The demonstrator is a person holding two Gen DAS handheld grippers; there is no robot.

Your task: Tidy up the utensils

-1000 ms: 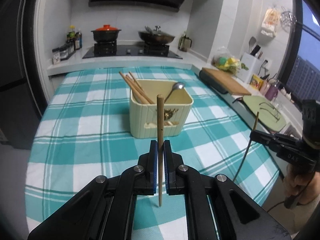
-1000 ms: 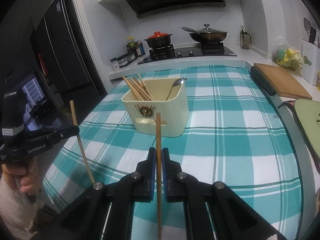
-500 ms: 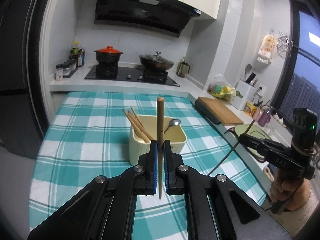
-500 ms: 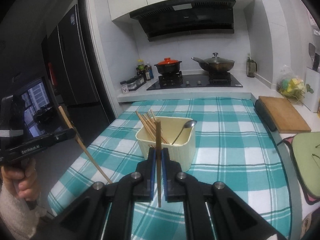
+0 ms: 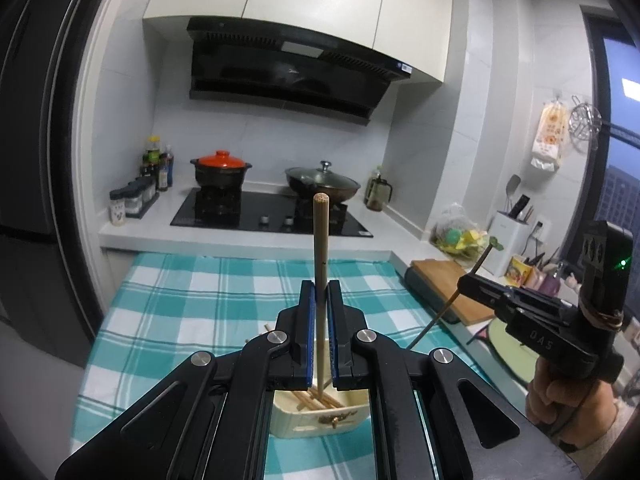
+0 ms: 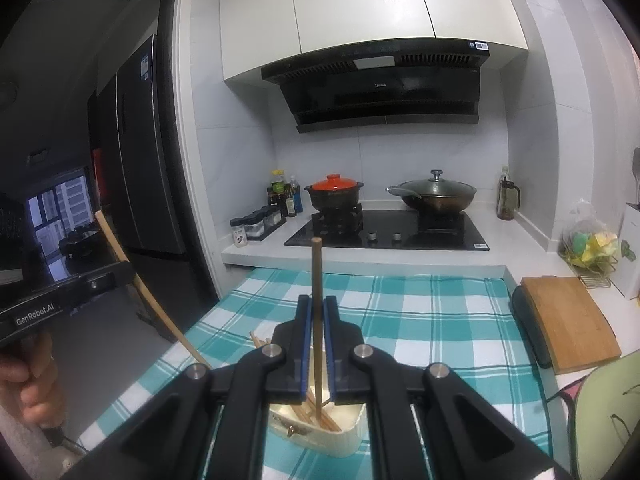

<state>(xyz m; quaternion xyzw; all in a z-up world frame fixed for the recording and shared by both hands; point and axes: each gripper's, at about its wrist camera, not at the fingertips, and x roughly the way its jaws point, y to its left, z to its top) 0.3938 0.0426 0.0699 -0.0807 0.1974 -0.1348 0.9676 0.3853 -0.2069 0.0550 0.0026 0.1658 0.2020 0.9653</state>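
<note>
I had several chopsticks (image 5: pixel 316 400) already in the cream holder (image 5: pixel 320 420); my left tongs (image 5: pixel 320 312) and right tongs (image 6: pixel 316 320) each clamped one more chopstick above it, undropped.

right gripper (image 6: pixel 316 312) clamping upright chopstick (image 6: pixel 317 280), cream holder (image 6: pixel 344 432) below

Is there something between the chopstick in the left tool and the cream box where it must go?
Nothing visible: the light wooden chopstick hangs upright with its lower end at the open cream plastic box, beside chopsticks already inside.
</note>
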